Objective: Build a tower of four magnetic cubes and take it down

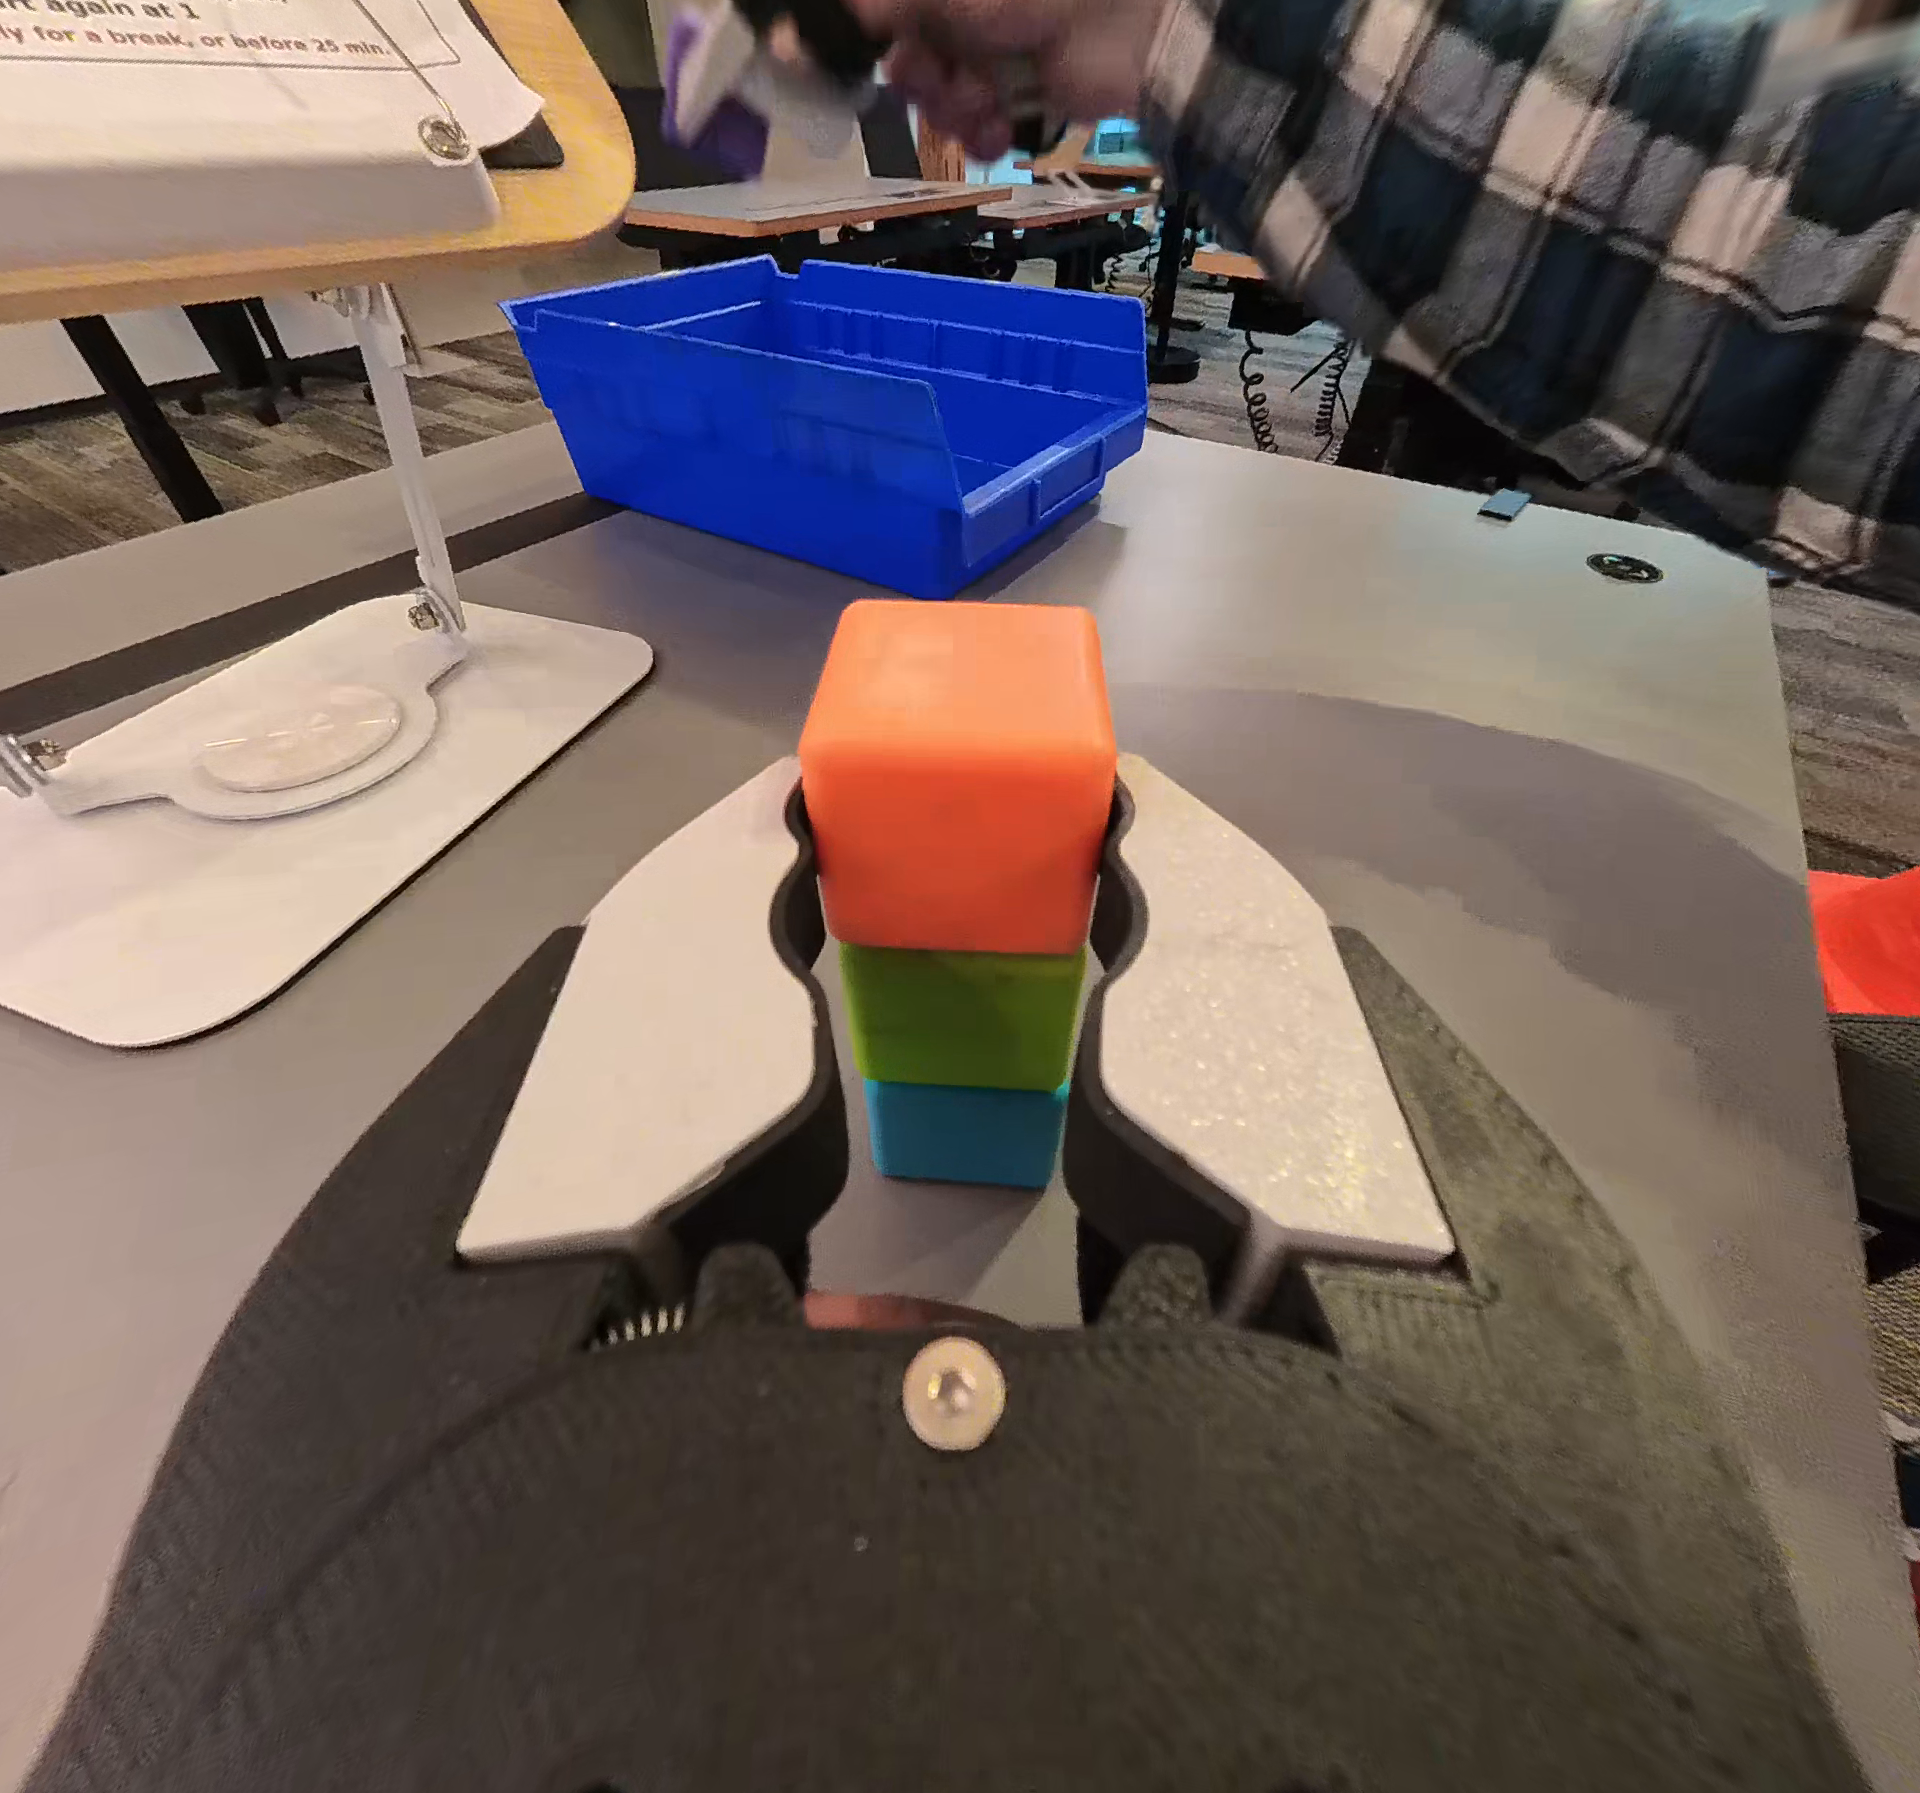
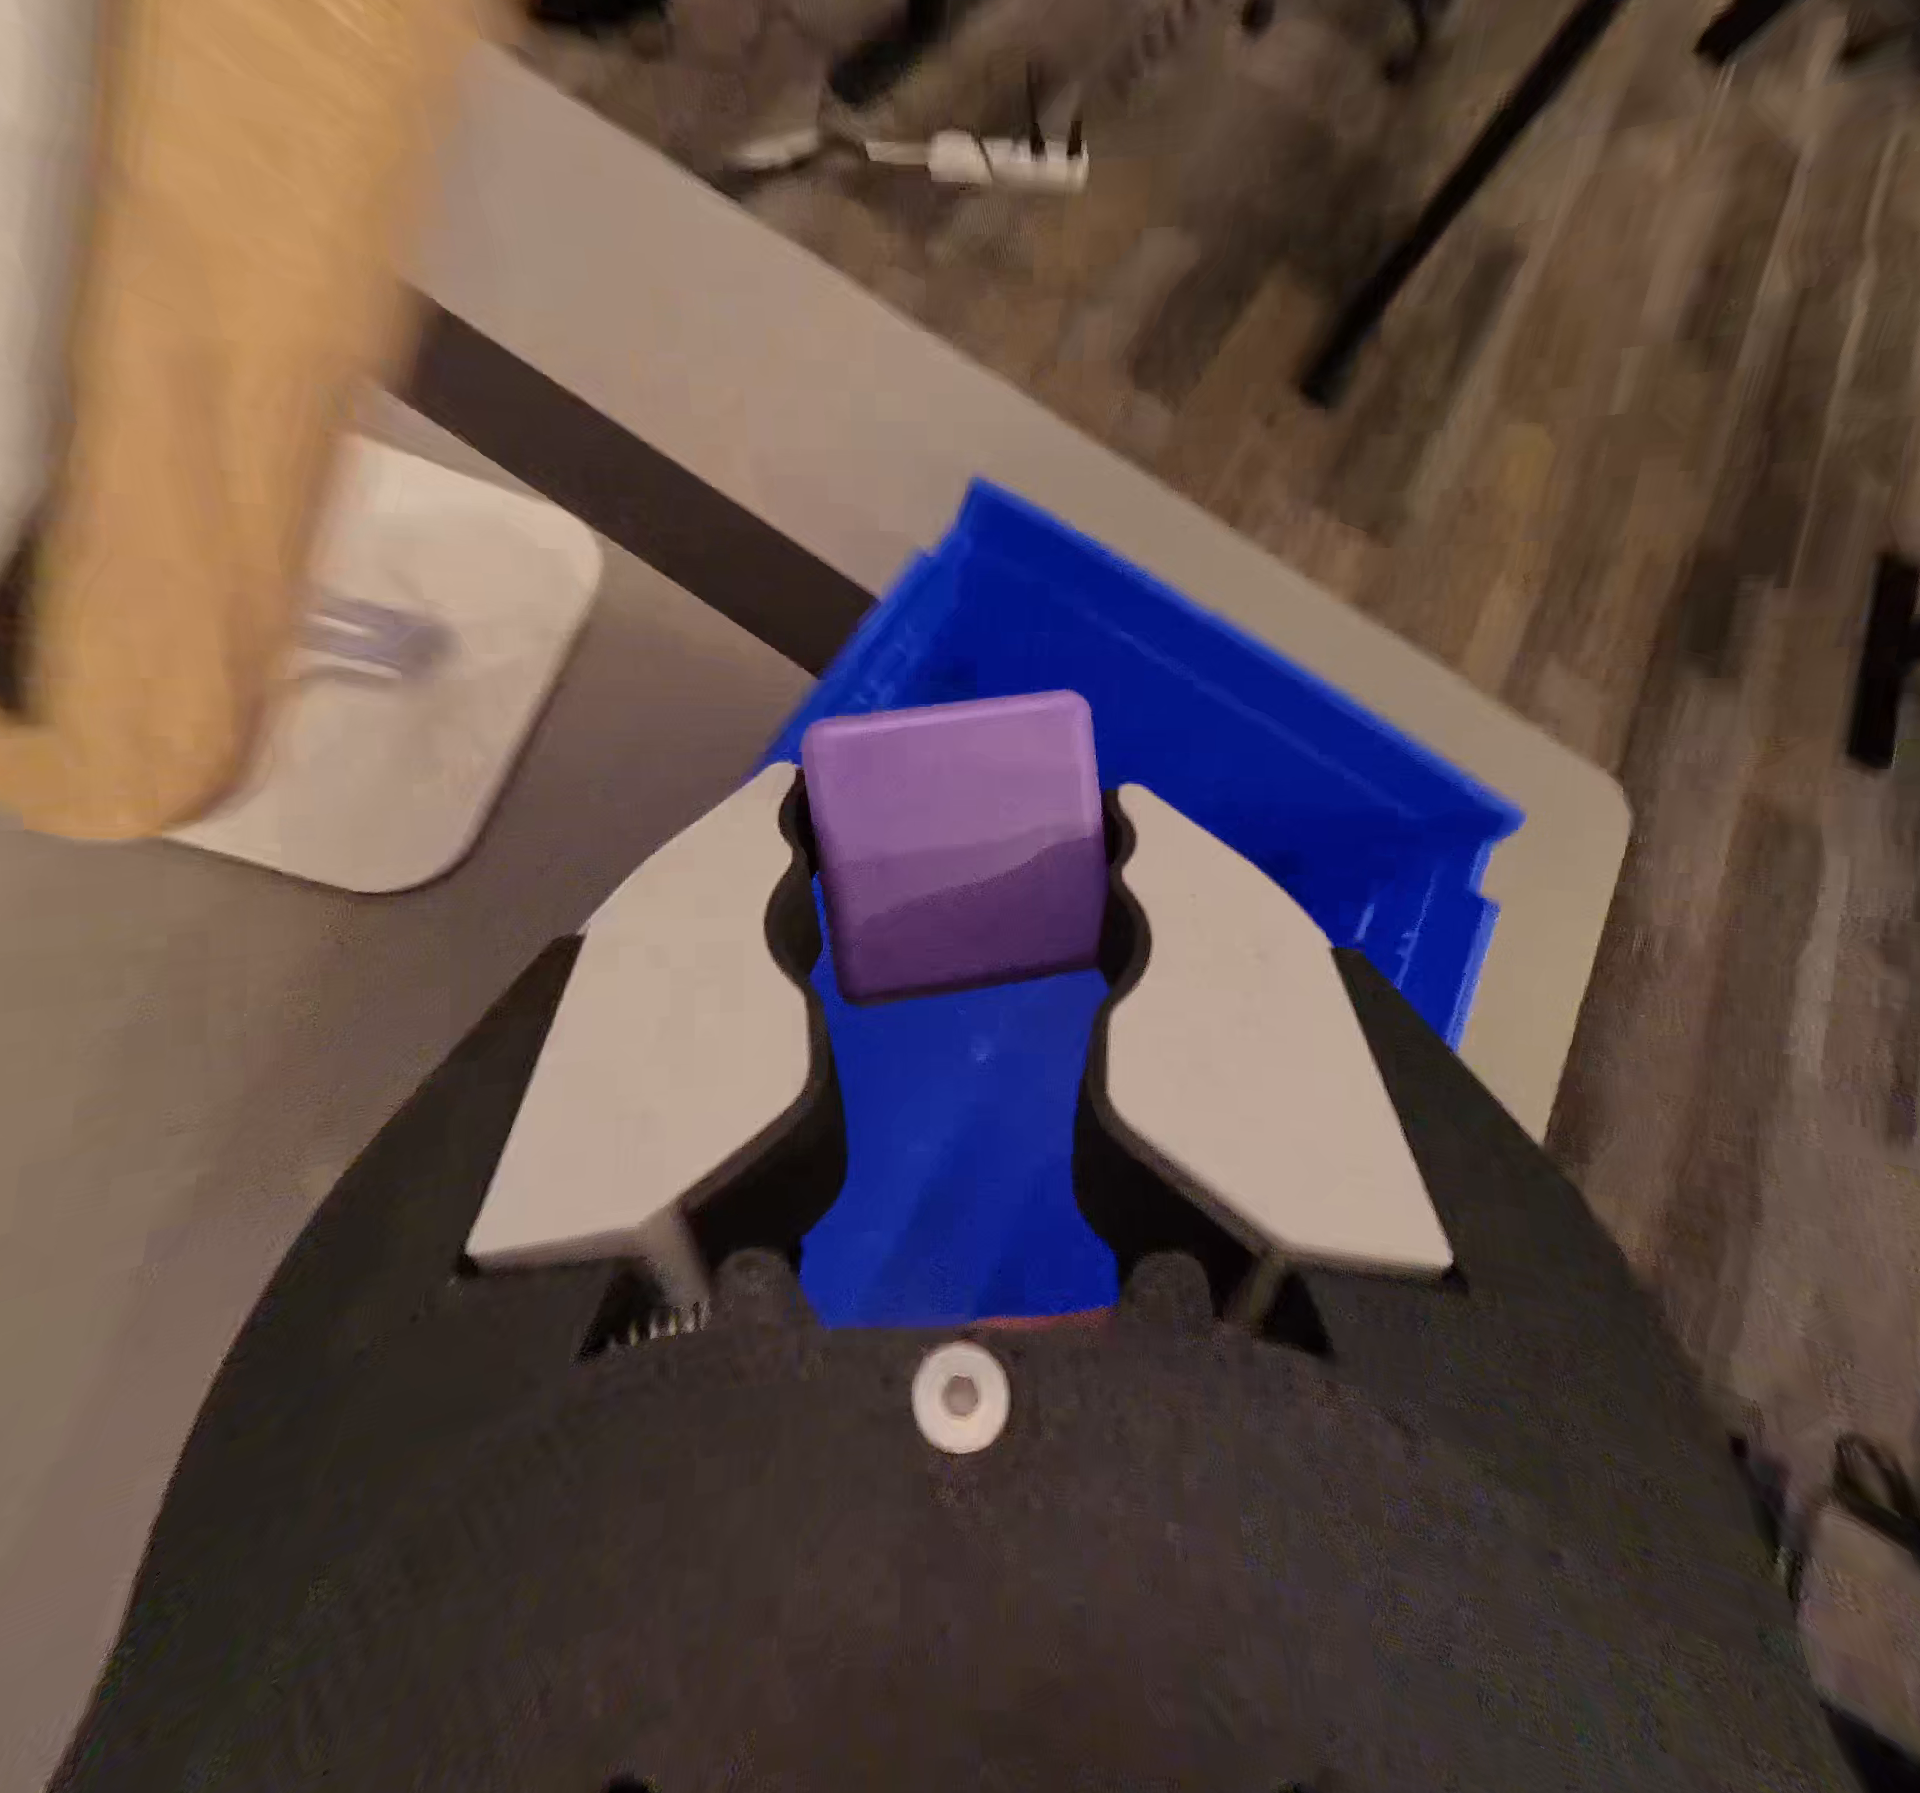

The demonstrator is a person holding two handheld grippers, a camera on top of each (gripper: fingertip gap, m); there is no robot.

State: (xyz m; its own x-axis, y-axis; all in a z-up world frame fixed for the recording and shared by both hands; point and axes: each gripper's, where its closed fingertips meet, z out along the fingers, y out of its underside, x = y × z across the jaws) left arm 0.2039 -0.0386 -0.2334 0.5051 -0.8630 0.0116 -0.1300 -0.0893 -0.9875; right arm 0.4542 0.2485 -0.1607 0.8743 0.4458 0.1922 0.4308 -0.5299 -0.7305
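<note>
A stack of three cubes stands on the grey table (image 1: 1351, 704): orange cube (image 1: 956, 767) on top, green cube (image 1: 961, 1016) in the middle, blue cube (image 1: 966, 1130) at the bottom. My left gripper (image 1: 956, 808) is shut on the orange cube, its fingers on both sides. My right gripper (image 2: 951, 829) is shut on a purple cube (image 2: 951, 839) and holds it in the air above the blue bin (image 2: 1195, 704). The right gripper also shows blurred in the left wrist view (image 1: 769, 50), high above the bin, held by a hand in a plaid sleeve.
The blue bin (image 1: 831, 434) stands at the table's far side behind the stack. A white stand base (image 1: 260, 808) with a tilted wooden board (image 1: 312, 216) and paper sheet is at the left. The table edge runs at the right. Left tips to right tips: about 40 cm.
</note>
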